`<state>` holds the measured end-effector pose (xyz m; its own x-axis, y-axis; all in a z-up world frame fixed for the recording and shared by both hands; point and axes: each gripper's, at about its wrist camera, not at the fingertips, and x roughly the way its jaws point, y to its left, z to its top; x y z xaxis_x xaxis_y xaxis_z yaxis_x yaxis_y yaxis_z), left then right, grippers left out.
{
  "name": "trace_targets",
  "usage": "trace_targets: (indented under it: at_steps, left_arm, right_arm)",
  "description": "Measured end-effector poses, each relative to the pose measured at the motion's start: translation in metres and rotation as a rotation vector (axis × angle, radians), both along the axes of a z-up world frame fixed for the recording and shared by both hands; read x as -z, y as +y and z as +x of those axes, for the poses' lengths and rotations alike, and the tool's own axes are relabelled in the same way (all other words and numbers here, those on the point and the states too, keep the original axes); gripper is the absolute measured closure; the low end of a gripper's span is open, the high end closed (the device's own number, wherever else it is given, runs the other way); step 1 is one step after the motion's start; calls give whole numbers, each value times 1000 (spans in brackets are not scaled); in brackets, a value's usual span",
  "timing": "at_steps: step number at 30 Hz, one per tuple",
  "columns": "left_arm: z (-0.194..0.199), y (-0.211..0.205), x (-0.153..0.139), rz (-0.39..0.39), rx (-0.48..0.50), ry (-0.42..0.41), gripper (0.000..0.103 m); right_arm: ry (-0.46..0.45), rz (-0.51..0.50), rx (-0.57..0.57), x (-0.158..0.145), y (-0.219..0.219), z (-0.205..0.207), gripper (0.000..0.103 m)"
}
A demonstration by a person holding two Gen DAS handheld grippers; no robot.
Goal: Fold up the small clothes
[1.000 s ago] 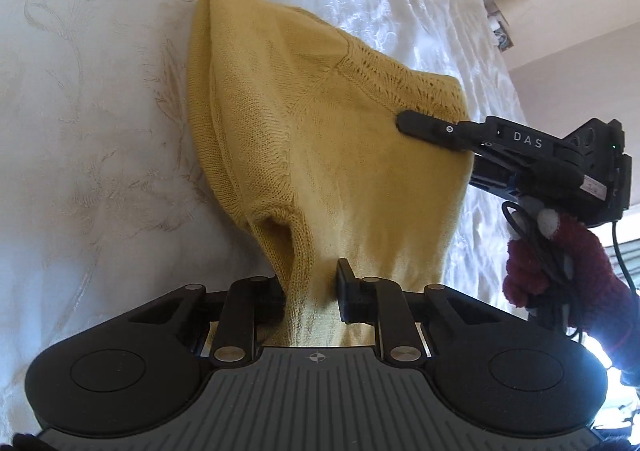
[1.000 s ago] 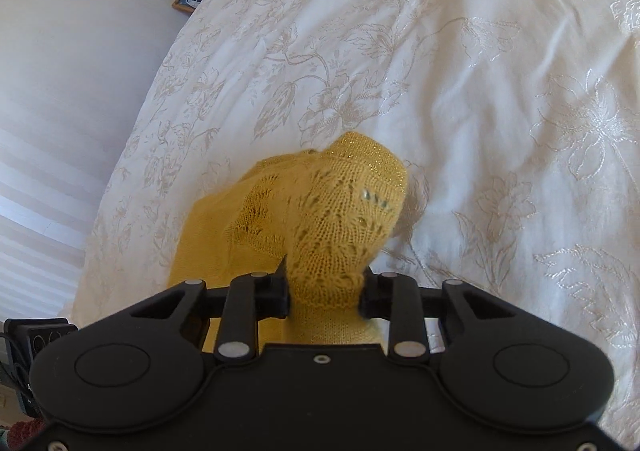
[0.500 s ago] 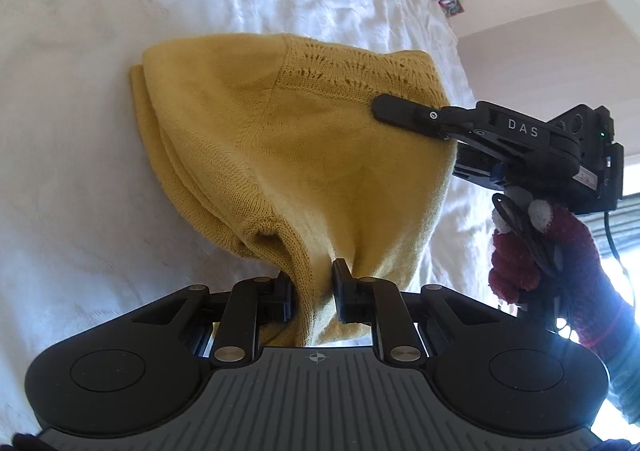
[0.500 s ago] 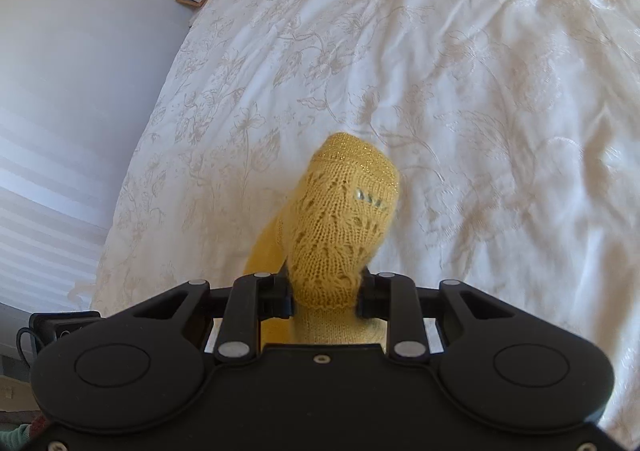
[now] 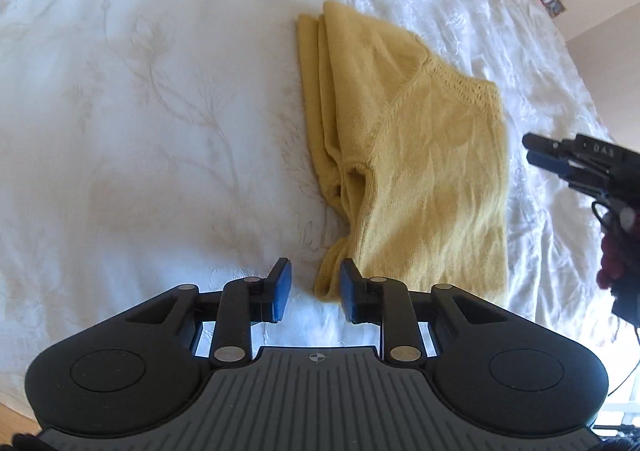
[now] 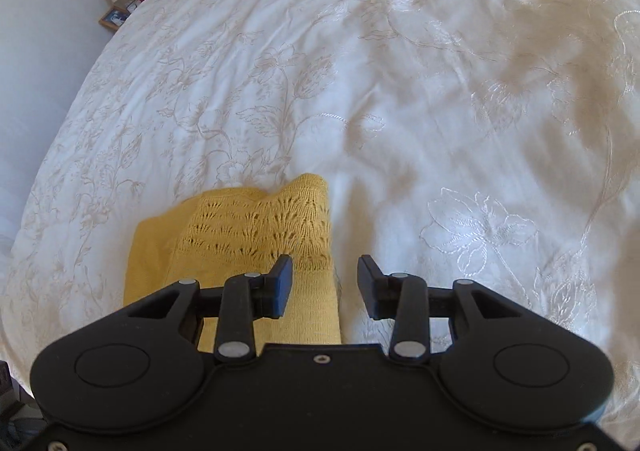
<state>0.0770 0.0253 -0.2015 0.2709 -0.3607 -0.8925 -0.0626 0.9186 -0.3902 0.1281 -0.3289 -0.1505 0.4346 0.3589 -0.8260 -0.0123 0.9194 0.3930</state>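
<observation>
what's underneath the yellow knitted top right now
The yellow knitted top lies folded on the white embroidered bedspread, which shows all around it. Its own lower layers peek out along one edge. Whatever lies under its middle is covered.

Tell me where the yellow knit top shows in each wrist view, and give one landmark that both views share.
Left wrist view: the yellow knit top lies folded right of centre, its near corner between the opening jaws of the left gripper.
Right wrist view: the top sits lower left, its edge between the opening jaws of the right gripper.
Shared landmark: the white embroidered bedspread.
</observation>
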Motion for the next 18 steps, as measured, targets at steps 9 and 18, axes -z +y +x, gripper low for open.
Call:
trace_targets:
  at_steps: [9,18]
  left_arm:
    - [40,-16,-31,17,-52,-212,38]
    - [102,-28,-2,46,-92,-173,39]
  right_arm:
    - [-44,4,-94,-1,4,-32,47]
    - [-93,-26,-181,-8,16,-42,41]
